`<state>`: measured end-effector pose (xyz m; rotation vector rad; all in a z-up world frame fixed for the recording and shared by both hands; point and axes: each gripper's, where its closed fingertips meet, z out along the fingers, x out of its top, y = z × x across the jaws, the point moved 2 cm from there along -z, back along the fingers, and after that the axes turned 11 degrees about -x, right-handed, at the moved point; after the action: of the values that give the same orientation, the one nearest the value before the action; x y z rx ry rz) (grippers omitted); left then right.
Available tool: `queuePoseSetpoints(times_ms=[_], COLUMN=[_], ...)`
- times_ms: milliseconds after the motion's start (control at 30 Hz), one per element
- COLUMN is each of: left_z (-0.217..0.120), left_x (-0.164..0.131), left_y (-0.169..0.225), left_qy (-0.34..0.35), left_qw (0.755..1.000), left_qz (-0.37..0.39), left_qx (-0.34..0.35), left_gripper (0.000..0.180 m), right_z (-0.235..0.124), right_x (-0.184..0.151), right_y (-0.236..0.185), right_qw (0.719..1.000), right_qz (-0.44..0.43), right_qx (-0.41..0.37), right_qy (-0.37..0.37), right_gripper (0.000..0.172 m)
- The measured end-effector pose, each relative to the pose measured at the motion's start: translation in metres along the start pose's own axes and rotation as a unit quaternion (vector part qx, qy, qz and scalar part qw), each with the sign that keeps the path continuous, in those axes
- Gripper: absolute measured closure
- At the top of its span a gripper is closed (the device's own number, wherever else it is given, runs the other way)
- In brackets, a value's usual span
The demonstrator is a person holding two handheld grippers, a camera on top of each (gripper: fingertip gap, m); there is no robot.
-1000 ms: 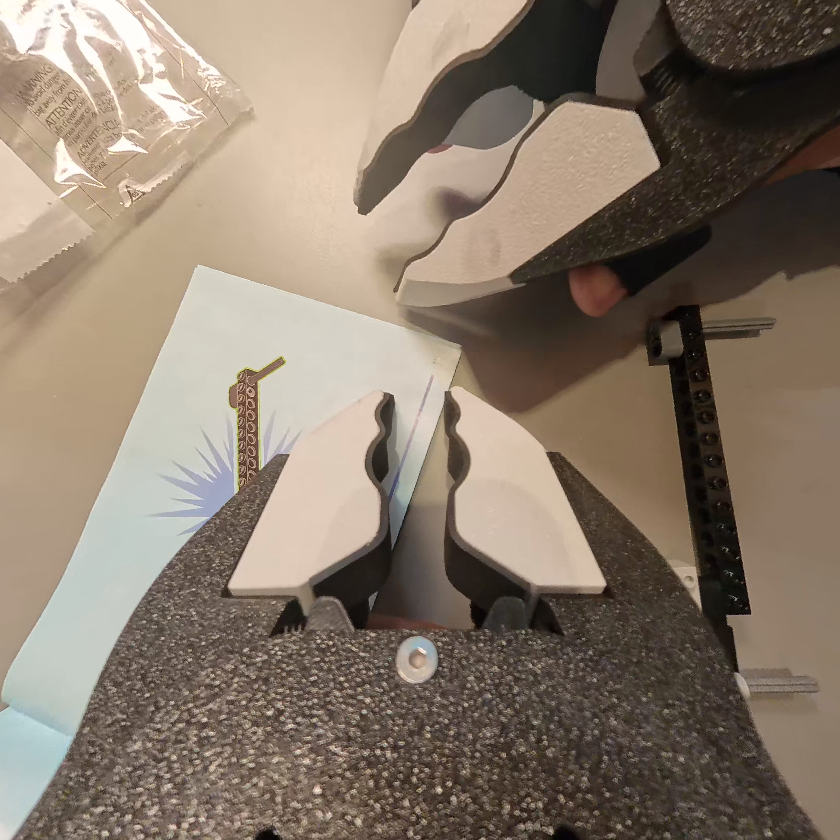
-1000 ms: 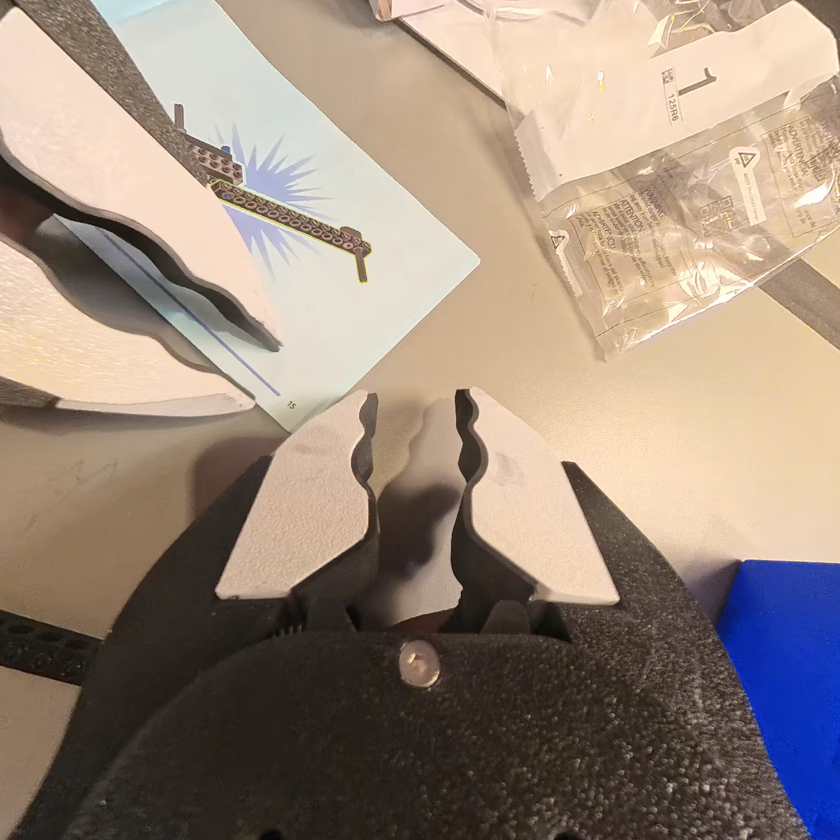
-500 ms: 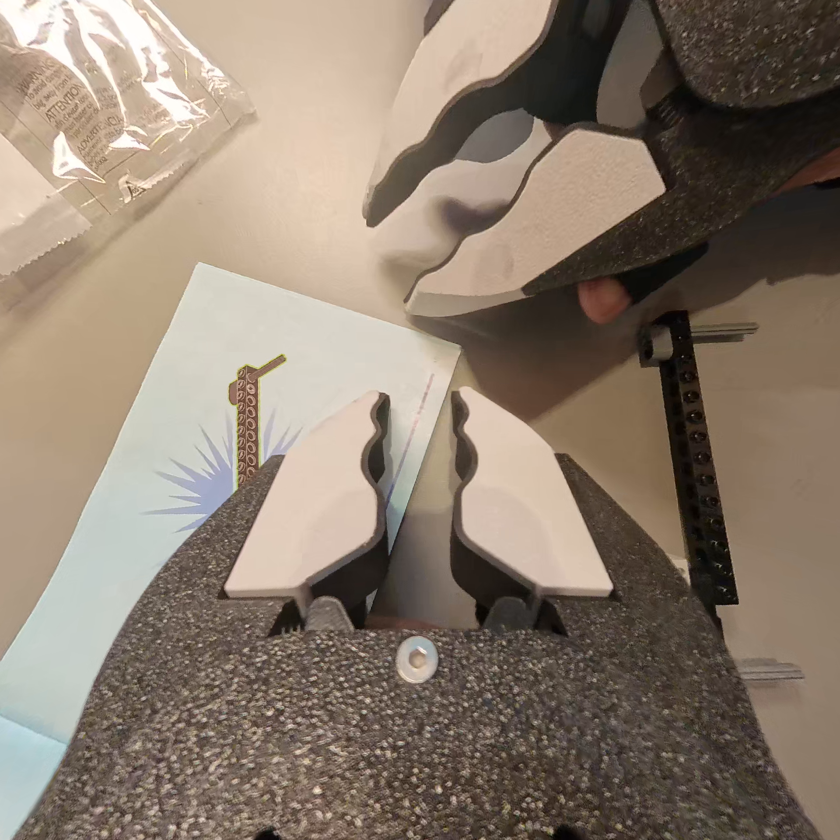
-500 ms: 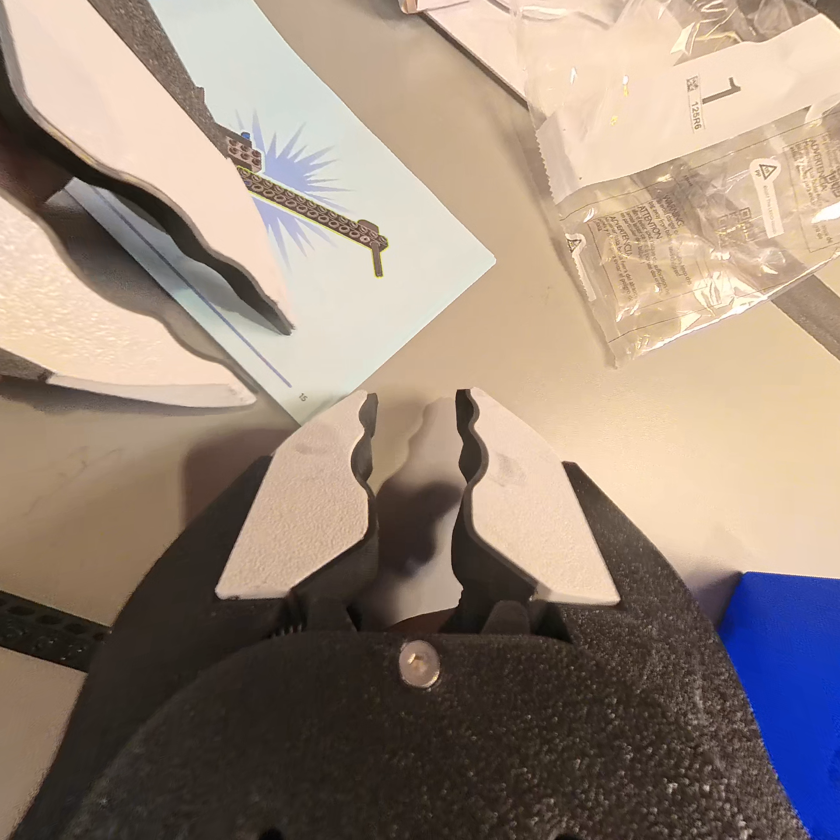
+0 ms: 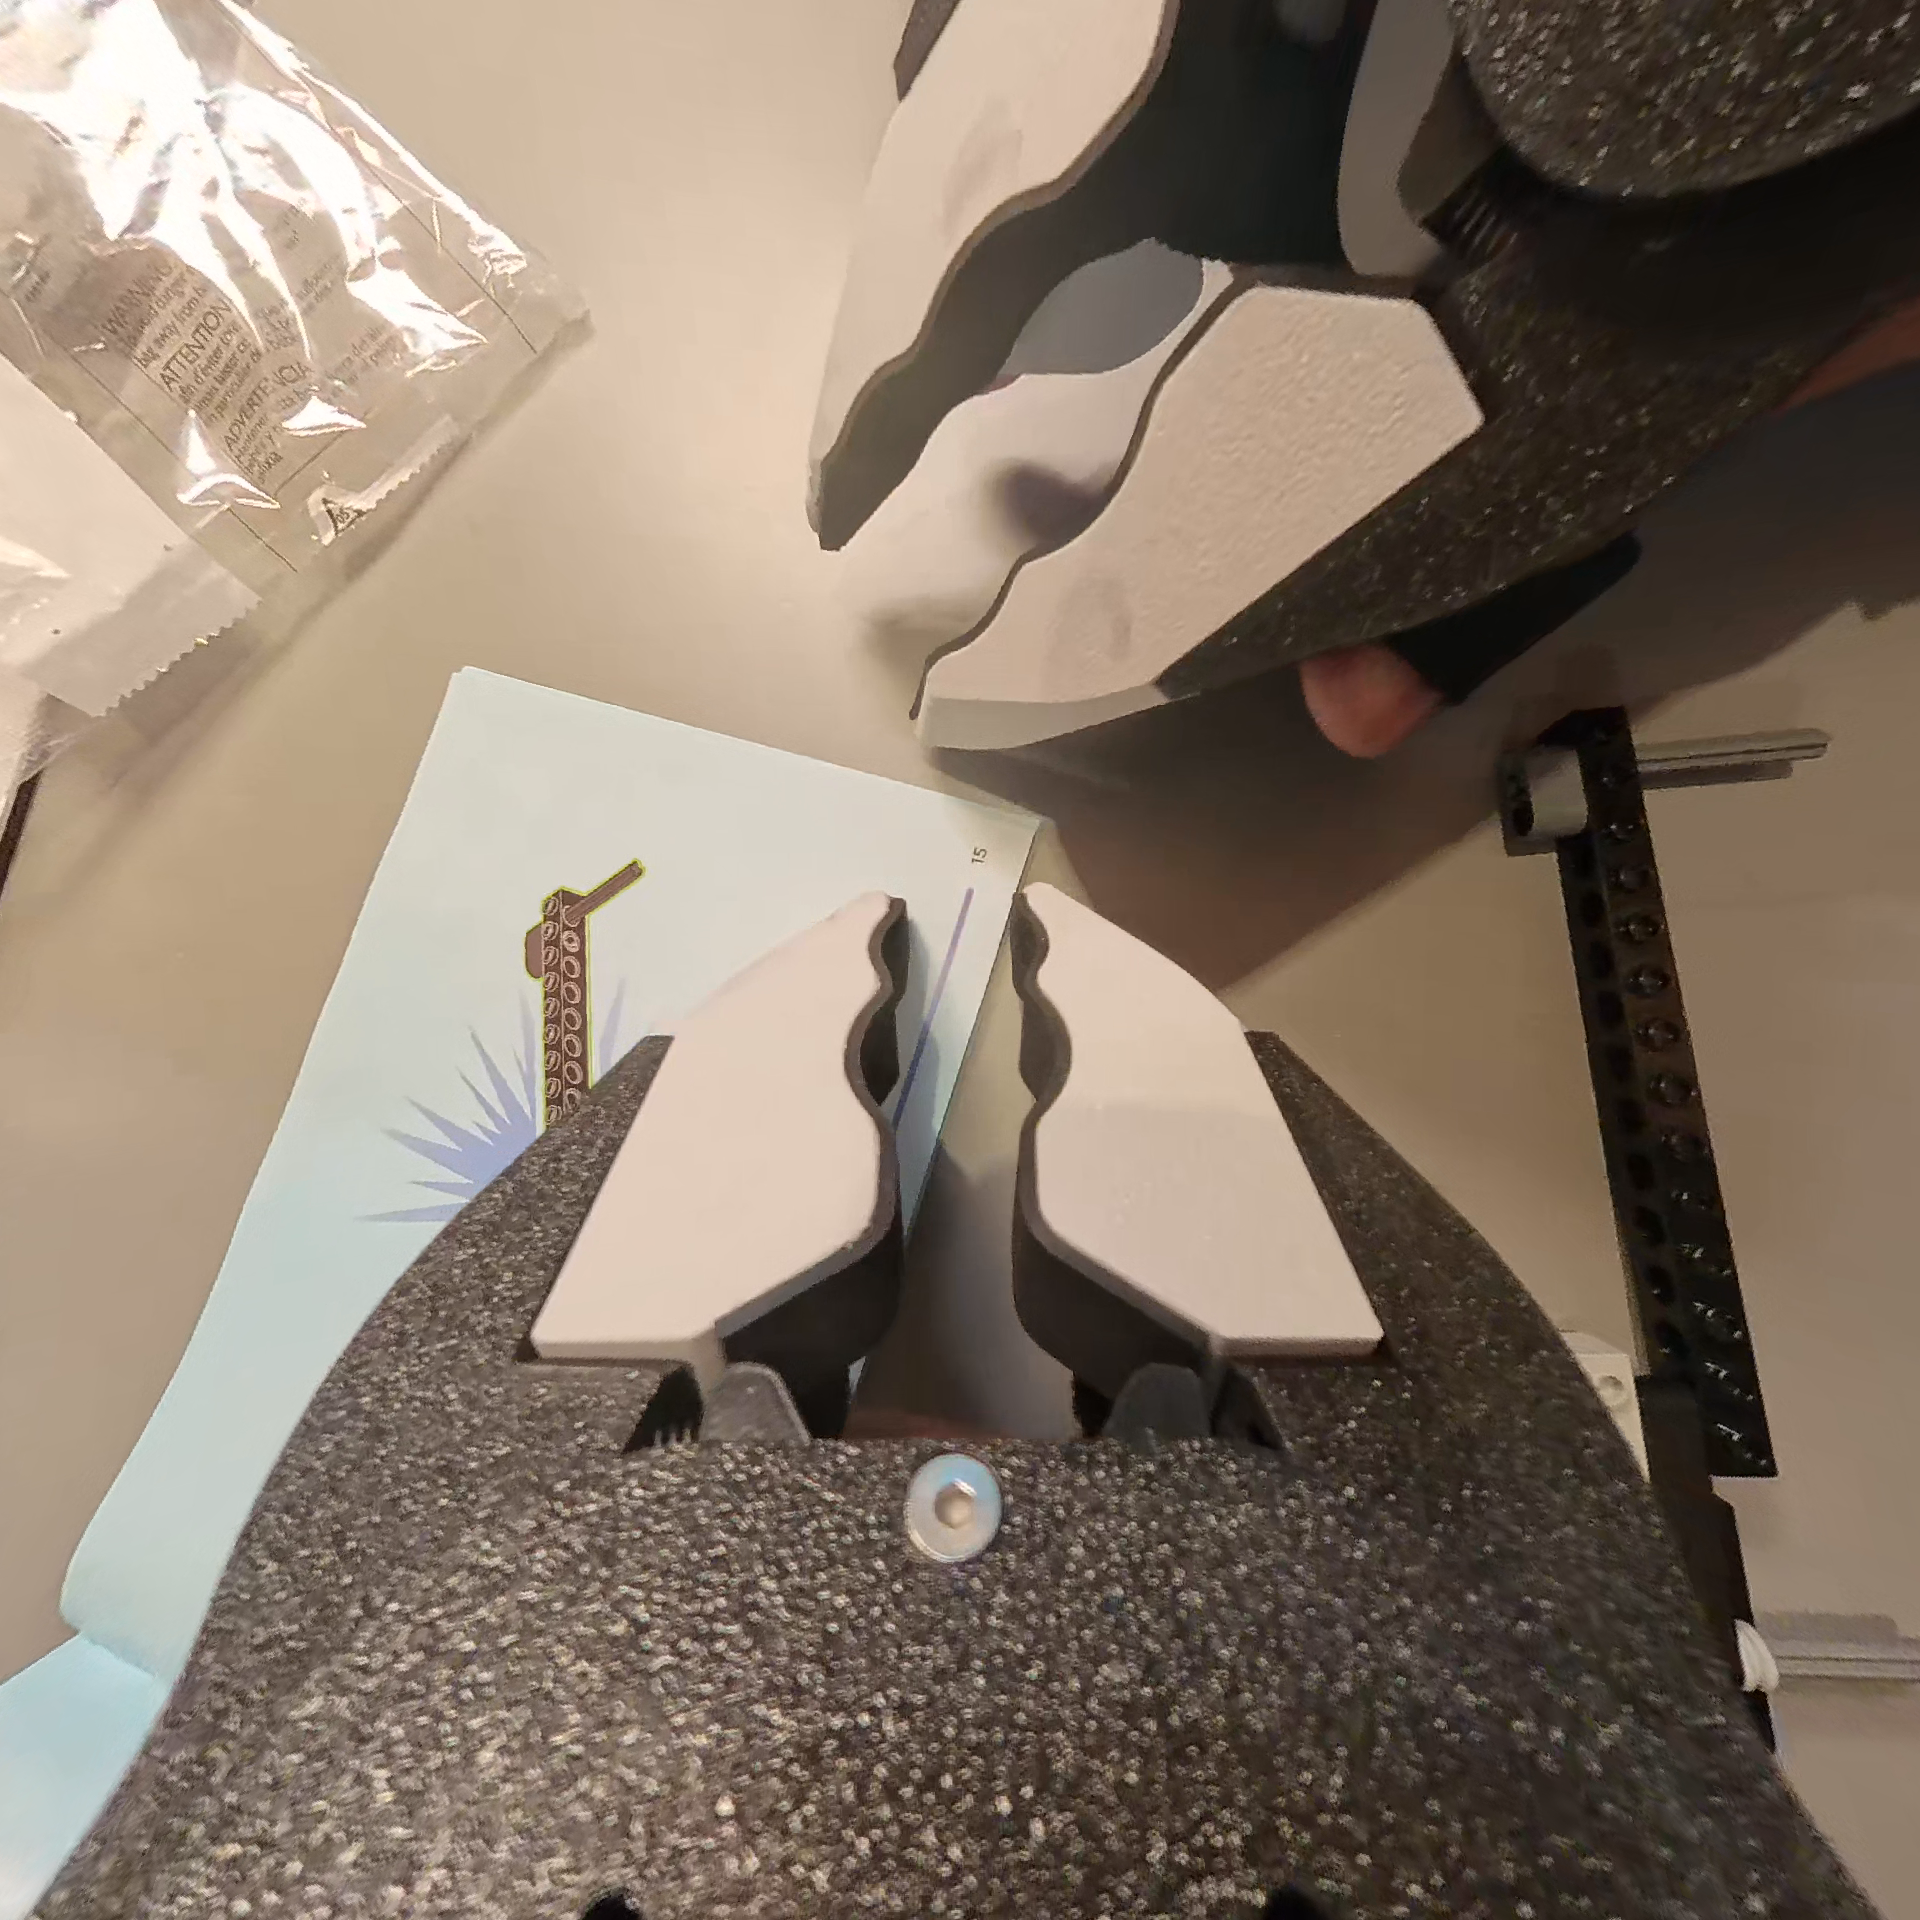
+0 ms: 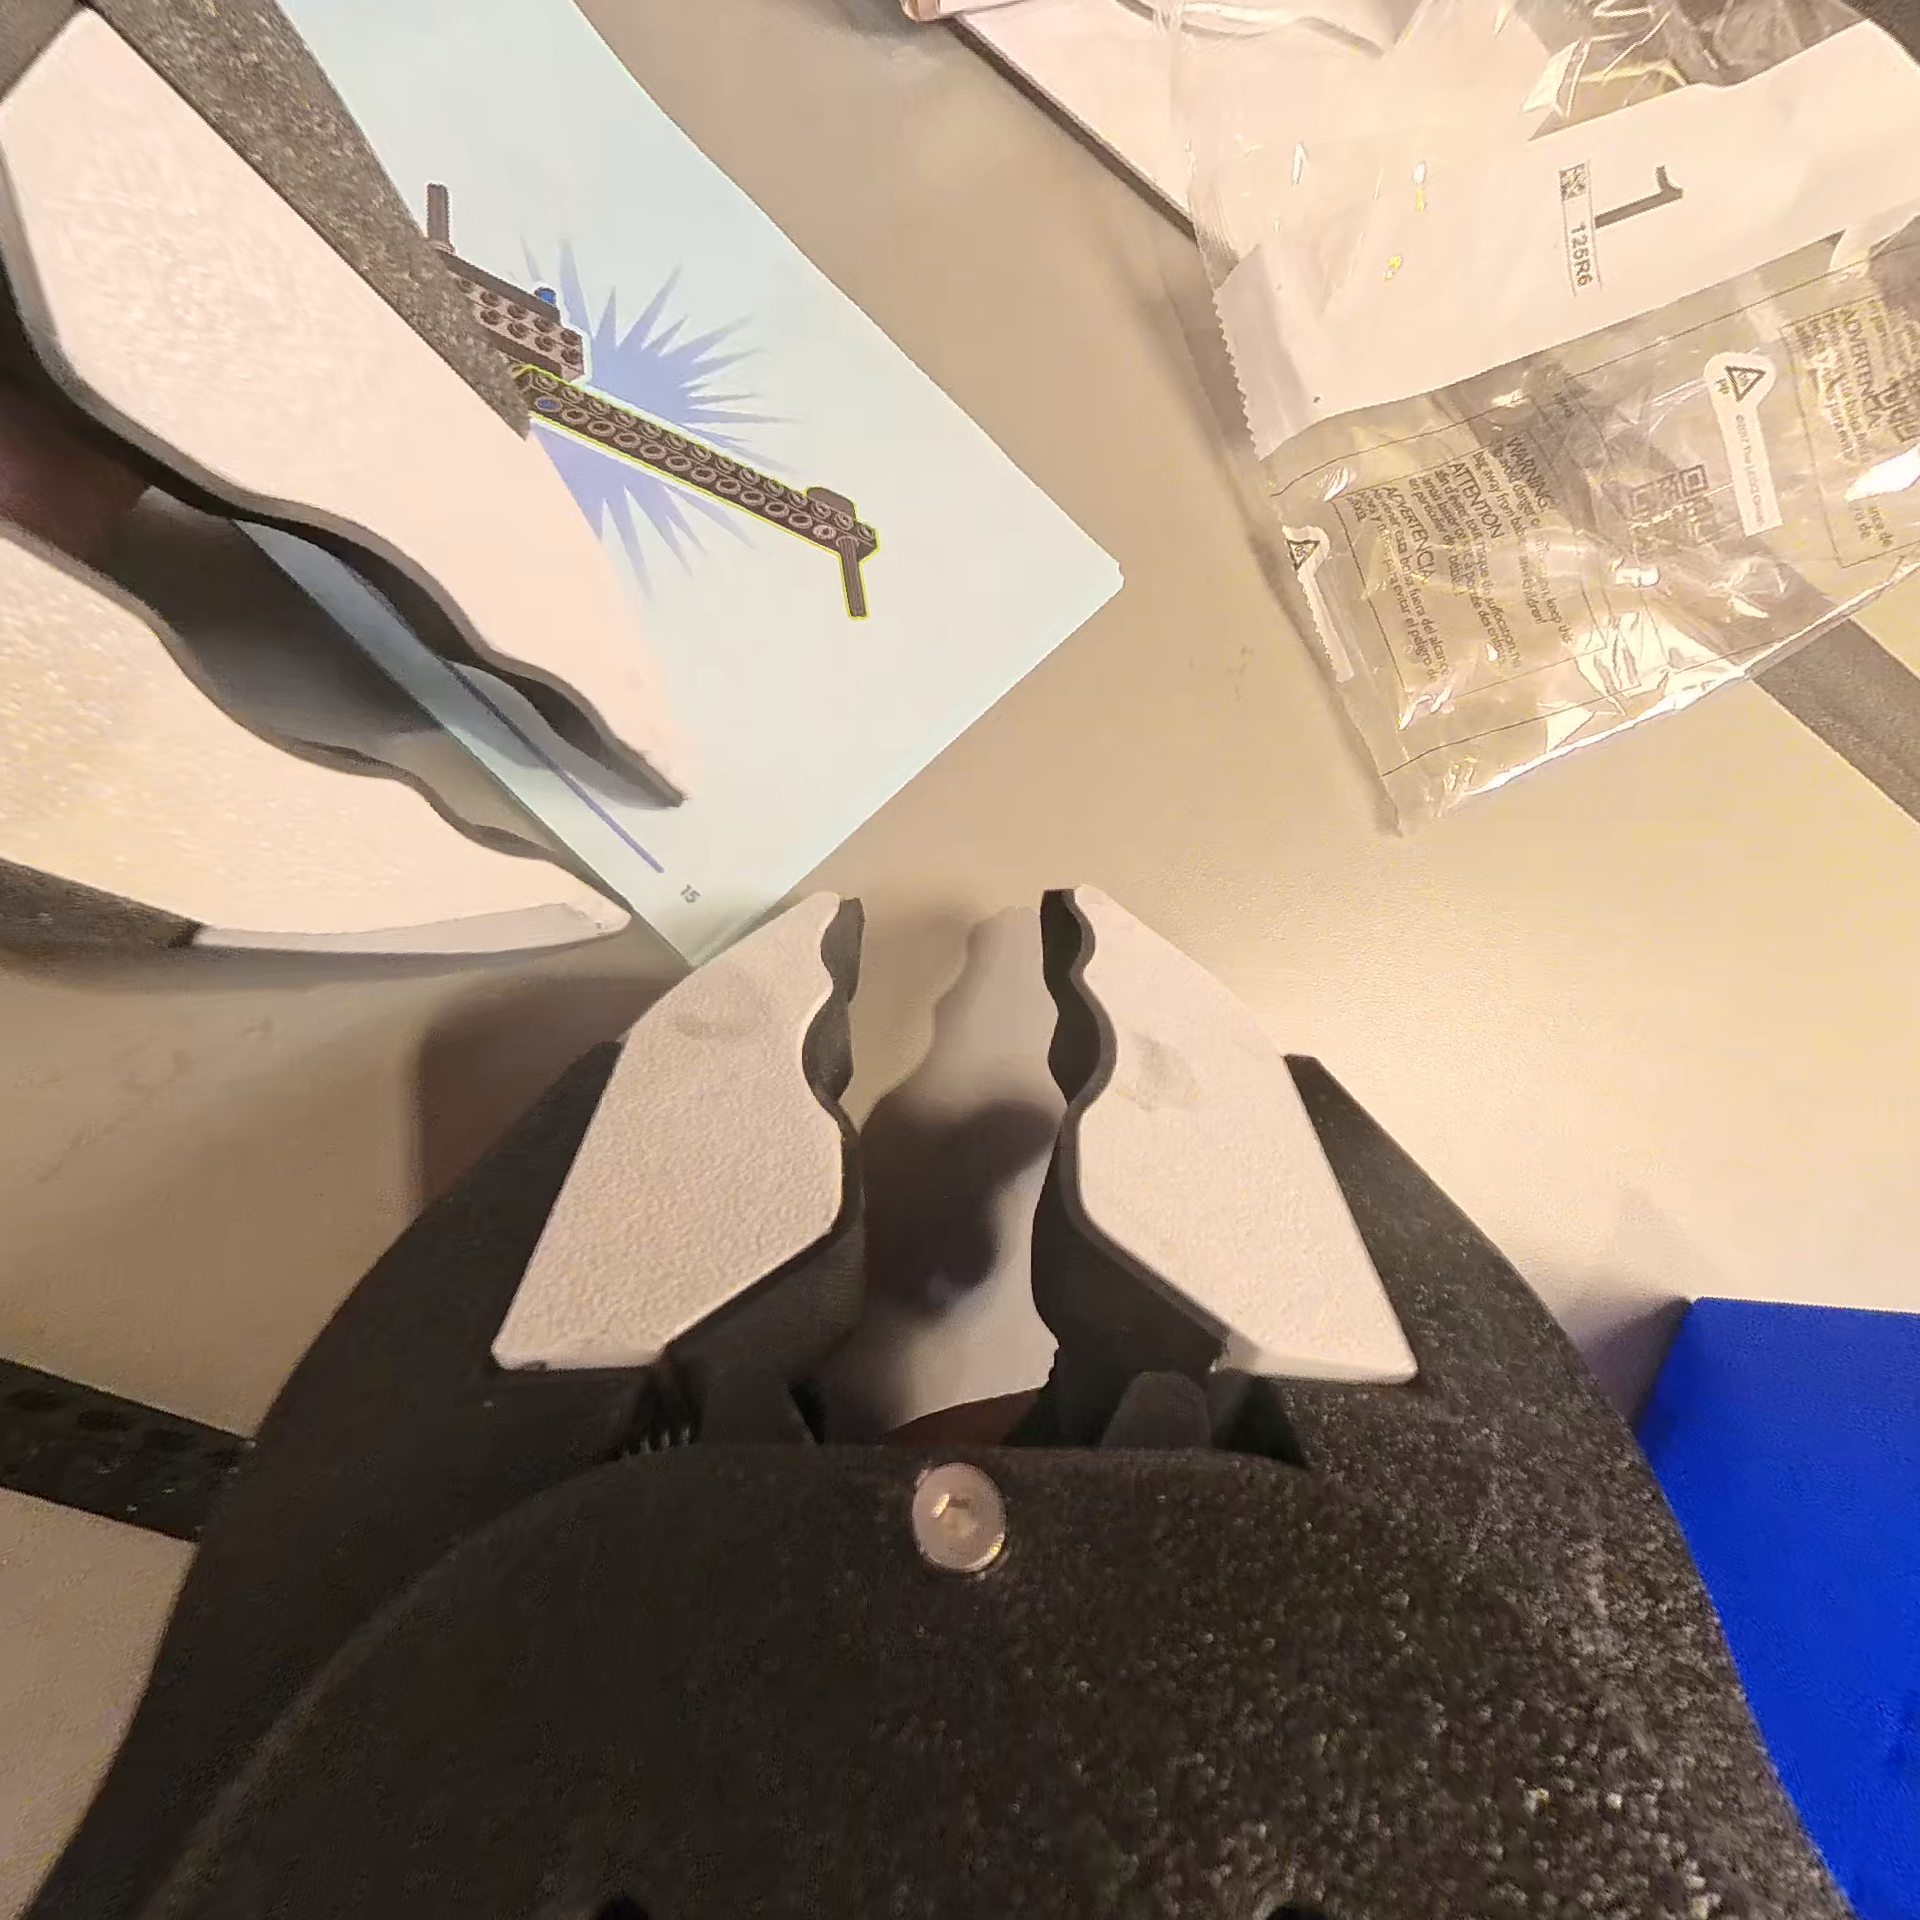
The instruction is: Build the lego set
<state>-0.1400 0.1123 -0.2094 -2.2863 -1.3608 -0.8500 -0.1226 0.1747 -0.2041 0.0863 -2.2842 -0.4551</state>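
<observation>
Grippers: two; left gripper (image 5: 956,909) and right gripper (image 6: 951,904), both part open and bare.
Left gripper's place: over the instruction sheet's (image 5: 665,831) near corner edge.
Sheets: one, pale blue, on the worktop (image 6: 1351,987).
Clear bags: one (image 6: 1558,416), well apart.
Black holed beams: one (image 5: 1662,1091), right of the left gripper.

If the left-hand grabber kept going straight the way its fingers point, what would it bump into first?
Probably the corner of the light blue instruction sheet lying under the open left gripper, then bare tabletop. The right gripper hovers just beyond, though height is hard to judge.
</observation>
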Motion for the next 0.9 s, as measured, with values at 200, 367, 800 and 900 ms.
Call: queuePoseSetpoints(times_ms=[200,367,800,900], left_z=[-0.002,-0.005,-0.015,-0.016], left_x=[0.0,0.002,0.006,0.007], left_y=[0.001,0.0,-0.008,-0.008], left_qy=[0.014,0.026,0.05,0.053], left_qw=[0.999,0.998,0.997,0.996], left_qz=[-0.025,-0.036,-0.061,-0.062], left_qx=[-0.024,-0.032,-0.026,-0.025], left_gripper=[0.167,0.168,0.169,0.169], right_z=[0.0,0.0,0.001,0.001], right_x=[-0.001,0.0,0.01,0.012], right_y=[0.001,-0.001,-0.014,-0.015], right_qw=[1.0,1.0,0.999,0.999], right_qz=[0.001,-0.006,-0.038,-0.04], right_qx=[0.001,0.002,-0.006,-0.006], right_qy=[0.0,0.0,0.023,0.025], right_gripper=[0.137,0.138,0.139,0.138])
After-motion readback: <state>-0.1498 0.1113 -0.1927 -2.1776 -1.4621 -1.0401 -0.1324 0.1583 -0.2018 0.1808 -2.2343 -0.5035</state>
